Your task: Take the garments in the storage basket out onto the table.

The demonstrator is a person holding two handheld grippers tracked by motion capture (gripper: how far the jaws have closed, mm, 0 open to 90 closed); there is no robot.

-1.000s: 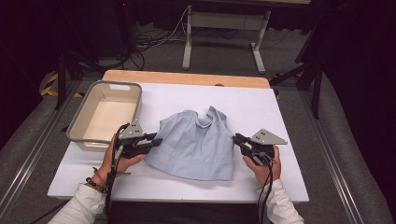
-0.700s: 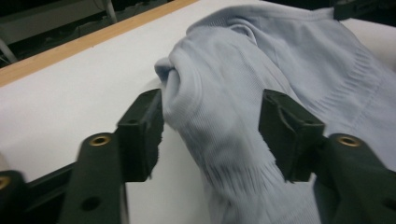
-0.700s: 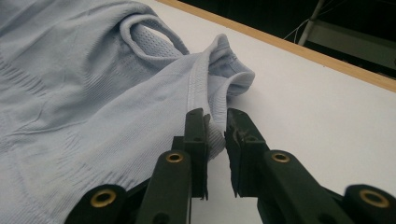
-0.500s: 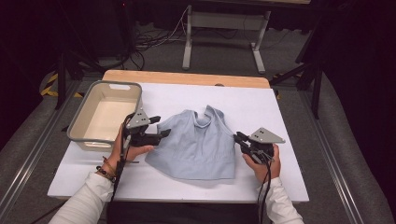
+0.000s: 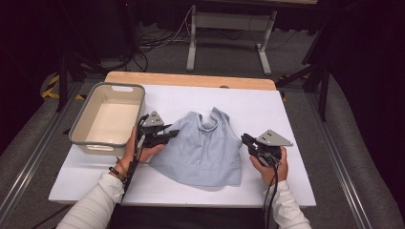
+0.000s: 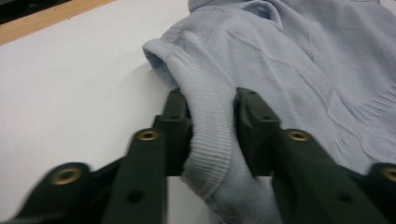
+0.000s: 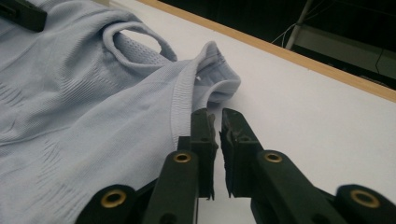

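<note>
A light blue knitted sleeveless top [image 5: 203, 148] lies flat on the white table [image 5: 267, 105], neck toward the far side. My left gripper [image 5: 173, 135] is at the top's left armhole. In the left gripper view its jaws [image 6: 210, 98] have just been closing and now pinch a fold of the ribbed armhole edge [image 6: 205, 140]. My right gripper [image 5: 245, 139] sits at the top's right edge. Its jaws [image 7: 215, 114] have just been closing to a thin slit, with the tips just short of the right armhole [image 7: 219, 88] and no cloth seen between them.
A beige plastic bin [image 5: 79, 136] stands at the table's left, close to my left hand. A wooden strip [image 5: 191, 79] runs along the table's far edge. Beyond it are metal stand legs [image 5: 193, 43] and cables on the floor.
My left gripper has moved right and slightly away from me, onto the top's left armhole, and the cloth there has bunched up. The right gripper has stayed in place.
</note>
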